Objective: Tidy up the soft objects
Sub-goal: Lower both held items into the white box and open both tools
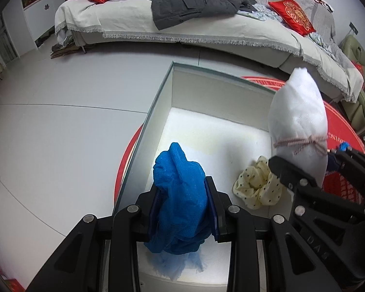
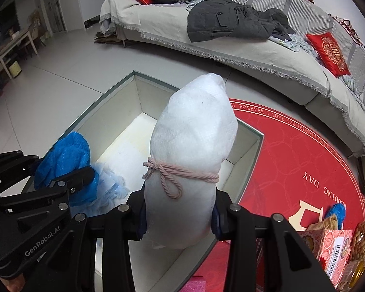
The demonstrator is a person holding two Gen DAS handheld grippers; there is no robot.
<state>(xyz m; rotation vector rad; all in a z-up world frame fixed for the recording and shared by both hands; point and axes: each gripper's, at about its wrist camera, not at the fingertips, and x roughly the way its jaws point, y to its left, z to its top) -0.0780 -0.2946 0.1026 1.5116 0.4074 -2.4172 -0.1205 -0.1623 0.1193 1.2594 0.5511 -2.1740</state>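
1. Blue mesh cloth is pinched between the pads of my left hand-held gripper. It bunches up past the fingertips, and its pale fringe hangs below the jaws into the open box.
2. My right hand-held gripper is clamped on a white padded bundle tied with a pink cord. The bundle stands up and forward from the jaws, over the box's near side.
3. From the left hand-held gripper, the right one sits just to its right and slightly ahead, with the white bundle rising above it.
4. A cream dotted cloth already lies on the box floor, between the two hand-held grippers and just ahead of them.
5. I judge I'm in the placing step: both soft items are carried and poised over the box, neither yet let go.
6. Next, I'd lower each load until it rests on the white box floor, then spread the jaws. The blue cloth has clear floor ahead of my left hand-held gripper.
7. The bundle is tall, so I'd tip it down flat toward the far wall, clear of the dotted cloth, before releasing.
8. The box sits on a red round mat on the floor, to the right of my right hand-held gripper.
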